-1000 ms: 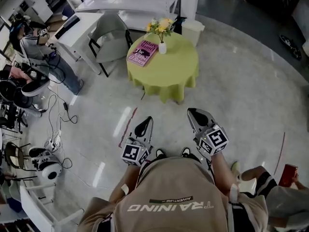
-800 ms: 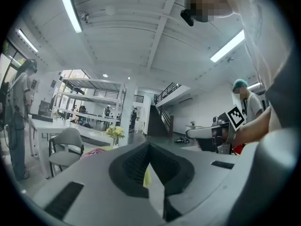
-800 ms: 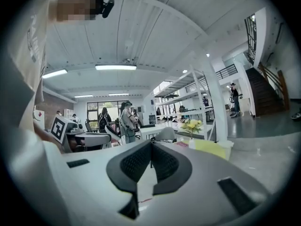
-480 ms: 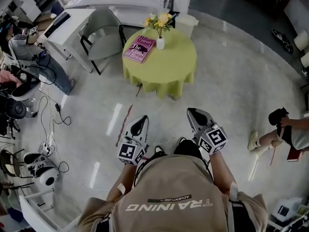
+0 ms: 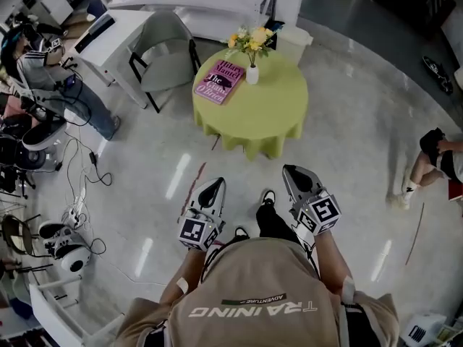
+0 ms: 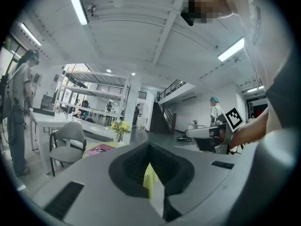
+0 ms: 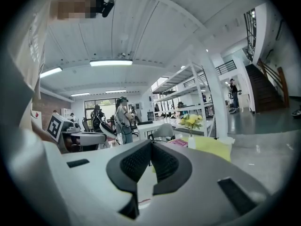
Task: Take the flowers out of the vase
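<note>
Yellow flowers [image 5: 252, 40] stand in a small white vase [image 5: 252, 74] on a round table with a lime-green cloth [image 5: 253, 118], beside a pink book [image 5: 220, 82]. Both grippers are held at waist height, some way short of the table. My left gripper [image 5: 214, 188] and right gripper [image 5: 295, 173] are shut and empty, pointing toward the table. In the left gripper view the flowers [image 6: 120, 126] show far off above the closed jaws [image 6: 149, 147]. The right gripper view has the flowers [image 7: 190, 121] and vase [image 7: 191, 141] right of its closed jaws [image 7: 151, 145].
A grey chair [image 5: 165, 53] stands left of the table, with white desks [image 5: 116, 35] and a white bin [image 5: 293, 45] behind. A person [image 5: 43, 60] stands at the left among cables and floor equipment [image 5: 65, 241]. Another person [image 5: 441, 154] is at the right edge.
The person holding the grippers has stepped forward over the floor toward the table, one foot now ahead. Both grippers sank slightly and stayed shut. The bystander at the right moved.
</note>
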`<state>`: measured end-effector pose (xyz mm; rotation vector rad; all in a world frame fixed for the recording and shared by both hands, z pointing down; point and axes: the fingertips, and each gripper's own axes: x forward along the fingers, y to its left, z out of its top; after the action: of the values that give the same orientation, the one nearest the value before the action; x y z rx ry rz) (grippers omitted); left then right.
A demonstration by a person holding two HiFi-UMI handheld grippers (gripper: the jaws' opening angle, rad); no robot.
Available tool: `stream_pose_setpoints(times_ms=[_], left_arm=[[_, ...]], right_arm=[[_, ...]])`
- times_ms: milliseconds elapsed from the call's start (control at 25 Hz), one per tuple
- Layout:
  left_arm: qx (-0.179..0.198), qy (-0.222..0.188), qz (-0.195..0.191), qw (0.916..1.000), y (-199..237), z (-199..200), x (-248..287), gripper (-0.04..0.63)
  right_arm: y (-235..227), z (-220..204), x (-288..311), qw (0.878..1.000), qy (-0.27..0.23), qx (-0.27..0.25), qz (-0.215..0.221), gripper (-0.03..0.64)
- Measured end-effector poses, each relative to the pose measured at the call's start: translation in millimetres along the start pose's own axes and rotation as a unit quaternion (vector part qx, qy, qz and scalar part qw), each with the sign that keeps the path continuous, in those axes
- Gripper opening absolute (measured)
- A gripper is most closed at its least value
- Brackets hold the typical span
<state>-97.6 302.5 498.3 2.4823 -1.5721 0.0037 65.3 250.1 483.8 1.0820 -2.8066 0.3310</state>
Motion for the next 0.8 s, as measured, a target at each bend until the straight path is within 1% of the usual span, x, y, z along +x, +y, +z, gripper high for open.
stream_pose_setpoints(times_ms=[120, 280, 440, 600, 720, 800], left_arm=[[0.016, 0.011, 0.011, 0.9997, 13, 6, 30, 0.006], [0.034, 0.019, 0.015, 0.9991, 18, 16, 83, 0.006], [0.024, 0.016, 0.014, 0.9995, 9, 34, 134, 0.006], [0.012, 0.023, 0.019, 0.9995, 6, 35, 173, 0.006], [0.003, 0.03, 0.025, 0.9993, 8, 30, 195, 0.006], [0.003, 0.034, 0.028, 0.999, 12, 29, 205, 0.006]], right_arm=[[-30, 1, 24, 1.0, -0.004, 0.001, 0.008, 0.002], [-74, 11, 48, 1.0, -0.009, -0.018, 0.023, 0.002], [-123, 18, 58, 0.999, -0.011, -0.01, 0.031, 0.002], [-166, 18, 65, 0.999, -0.013, -0.001, 0.034, 0.002], [-184, 13, 69, 0.999, -0.007, 0.0, 0.038, 0.002], [-192, 8, 73, 0.999, -0.007, 0.01, 0.039, 0.002]])
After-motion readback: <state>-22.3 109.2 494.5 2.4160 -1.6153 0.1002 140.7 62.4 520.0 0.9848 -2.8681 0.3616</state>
